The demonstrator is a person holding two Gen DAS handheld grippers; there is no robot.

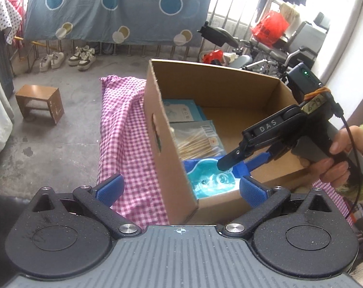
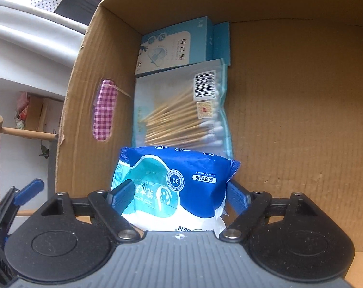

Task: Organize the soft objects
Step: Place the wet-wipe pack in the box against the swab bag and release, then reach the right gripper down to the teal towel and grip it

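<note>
Now right gripper [image 2: 177, 196], jaws wide around wipes pack [image 2: 176, 182] low in frame, should lift straight from cardboard box [image 2: 289, 120]

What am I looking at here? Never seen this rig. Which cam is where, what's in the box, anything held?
No robot: a person holds a two-finger gripper in each hand, each with a fisheye camera looking along its fingers.

The left wrist view shows the left gripper, open and empty, above a cardboard box on pink checked cloth. It also shows the right gripper, held by a hand, reaching into the box.

The right wrist view looks into the box: a blue plaster box, a bag of cotton swabs and a blue wet-wipes pack. The pack sits between the right gripper's open pads, apparently released.
</note>
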